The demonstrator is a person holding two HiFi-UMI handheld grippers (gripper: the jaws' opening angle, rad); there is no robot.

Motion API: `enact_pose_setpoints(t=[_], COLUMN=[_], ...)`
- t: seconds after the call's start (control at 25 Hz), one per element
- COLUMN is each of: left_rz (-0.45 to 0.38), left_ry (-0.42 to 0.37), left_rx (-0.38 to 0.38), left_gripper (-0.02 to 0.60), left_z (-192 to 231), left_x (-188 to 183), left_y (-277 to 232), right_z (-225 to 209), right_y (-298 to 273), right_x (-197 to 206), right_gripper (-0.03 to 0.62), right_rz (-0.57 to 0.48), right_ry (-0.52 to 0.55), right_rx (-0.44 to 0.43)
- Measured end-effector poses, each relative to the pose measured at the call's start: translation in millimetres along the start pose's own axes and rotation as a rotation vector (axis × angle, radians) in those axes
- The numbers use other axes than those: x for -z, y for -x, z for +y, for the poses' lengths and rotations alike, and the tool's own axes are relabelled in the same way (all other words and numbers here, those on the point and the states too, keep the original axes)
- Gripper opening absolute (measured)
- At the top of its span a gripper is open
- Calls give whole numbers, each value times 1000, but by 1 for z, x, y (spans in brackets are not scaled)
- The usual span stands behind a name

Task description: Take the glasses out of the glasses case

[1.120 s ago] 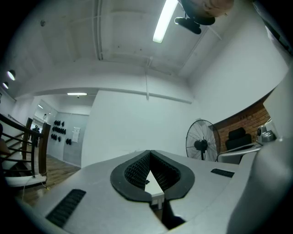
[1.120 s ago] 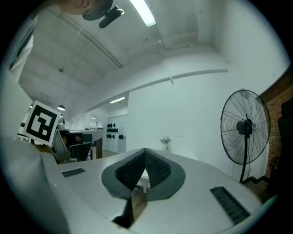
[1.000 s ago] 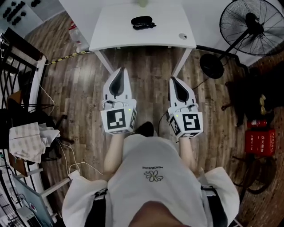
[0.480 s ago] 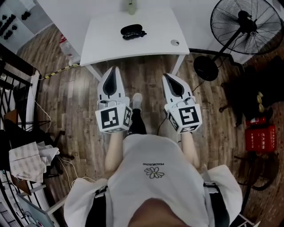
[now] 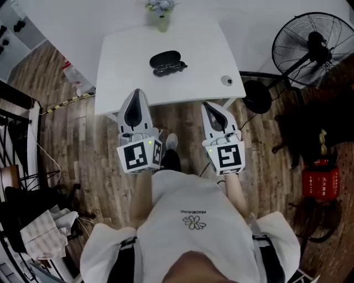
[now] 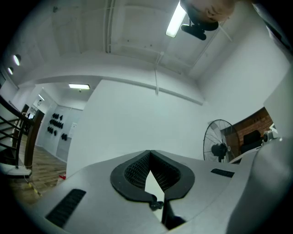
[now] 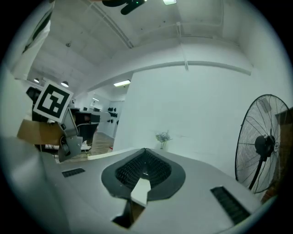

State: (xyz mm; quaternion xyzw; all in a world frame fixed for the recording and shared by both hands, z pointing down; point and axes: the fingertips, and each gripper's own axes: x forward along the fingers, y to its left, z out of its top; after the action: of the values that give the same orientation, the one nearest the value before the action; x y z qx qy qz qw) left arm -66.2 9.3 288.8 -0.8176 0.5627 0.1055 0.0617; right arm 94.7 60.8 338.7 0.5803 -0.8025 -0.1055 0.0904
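A black oval glasses case (image 5: 165, 57) lies on the white rectangular worktop (image 5: 119, 61), a little past its middle on the far side. A dark, knobbly shape touches the case's near edge (too small to say whether it is part of the case or something lying against it). The glasses themselves cannot be made out.

The left hand-held gripper (image 5: 136, 94) is held out in front of the person, its tip over the near edge of the worktop and well apart from the case. In the left gripper view its jaws are closed tip to tip, with nothing between them (image 6: 149, 153). The right hand-held gripper (image 5: 208, 106) is held beside it, its tip just short of the worktop's near edge. Its jaws are also pressed together and empty (image 7: 145, 151).

A small pale vase of flowers (image 5: 161, 14) stands at the far edge of the worktop, beyond the case, and it shows in the right gripper view too (image 7: 162, 136). A small round fitting (image 5: 227, 80) sits near the worktop's right front corner. A black standing fan (image 5: 313, 47) stands on the brown wooden plank floor (image 5: 83, 143) to the right of the worktop. A red box (image 5: 320, 180) sits on the floor further to the right.
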Motion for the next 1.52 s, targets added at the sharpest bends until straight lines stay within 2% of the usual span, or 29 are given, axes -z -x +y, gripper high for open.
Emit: enact_pose_setpoints(t=[0.12, 0.24, 0.4, 0.52, 0.72, 0.8, 1.24, 1.52], left_rz=[-22, -20, 28, 59, 89, 94, 91, 99], left_ry=[-2, -46, -9, -16, -27, -33, -59, -77], left_rx=[13, 36, 45, 69, 92, 93, 47, 37], left_gripper=[15, 15, 15, 15, 15, 15, 15, 15], left_z=[21, 41, 69, 78, 80, 81, 93, 86], left_x=[-3, 4, 26, 46, 70, 76, 83, 92], left_y=[-53, -106, -164, -196, -225, -232, -259, -275], right_z=[-18, -38, -53, -58, -65, -67, -72, -78], right_y=[-59, -122, -189, -220, -244, -252, -284, -296], right_x=[-4, -11, -16, -10, 16, 22, 35, 39], right_gripper=[8, 8, 8, 8, 8, 8, 8, 8], right_rz=[25, 16, 20, 46, 127, 128, 137, 120], right_ry=[64, 67, 98, 106, 74, 57, 116, 78], right_rx=[27, 68, 106, 112, 117, 122, 58, 23])
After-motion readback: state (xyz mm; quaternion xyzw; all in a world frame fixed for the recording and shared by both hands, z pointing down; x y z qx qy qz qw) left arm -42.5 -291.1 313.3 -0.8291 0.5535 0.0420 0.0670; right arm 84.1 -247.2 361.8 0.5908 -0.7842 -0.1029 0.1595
